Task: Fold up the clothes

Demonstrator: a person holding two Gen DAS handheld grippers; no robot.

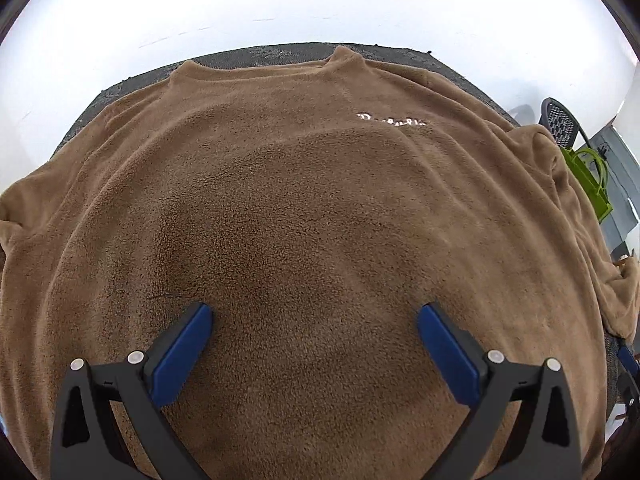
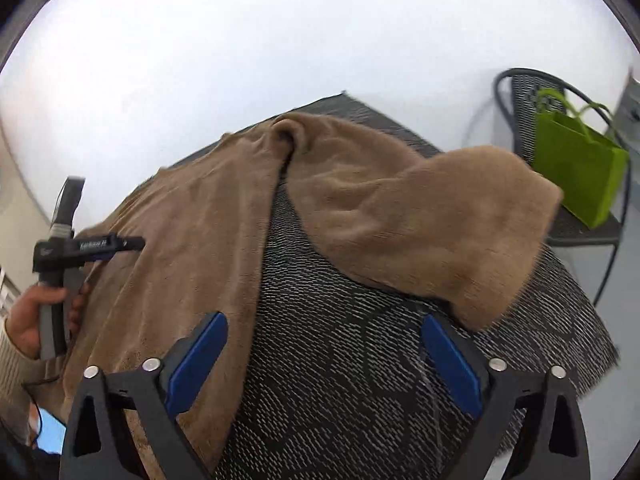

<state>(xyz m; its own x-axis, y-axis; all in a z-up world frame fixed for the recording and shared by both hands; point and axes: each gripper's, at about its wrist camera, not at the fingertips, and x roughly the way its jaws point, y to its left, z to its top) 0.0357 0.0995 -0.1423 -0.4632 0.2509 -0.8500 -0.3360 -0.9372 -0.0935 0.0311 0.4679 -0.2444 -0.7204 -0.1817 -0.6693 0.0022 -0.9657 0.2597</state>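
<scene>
A brown fleece sweatshirt lies spread front-up on the patterned grey tabletop, its collar at the far edge ahead of the left tool and a small white logo ahead and to that tool's right. The left tool hovers over the lower body of the garment with its blue pads spread wide and nothing between them, placed as if to take or smooth the cloth beneath. The right tool is likewise spread and empty, sitting over bare tabletop in the gap between the body's side edge on its left and the sleeve ahead to its right. That sleeve is angled outward, its cuff end bulging over the tabletop's edge. Spread flat like this, the sweatshirt suits a fold, and the right tool stands near the sleeve that would need bringing inward, though no fold shows in the garment. A green bag rests on a dark mesh chair beyond.
</scene>
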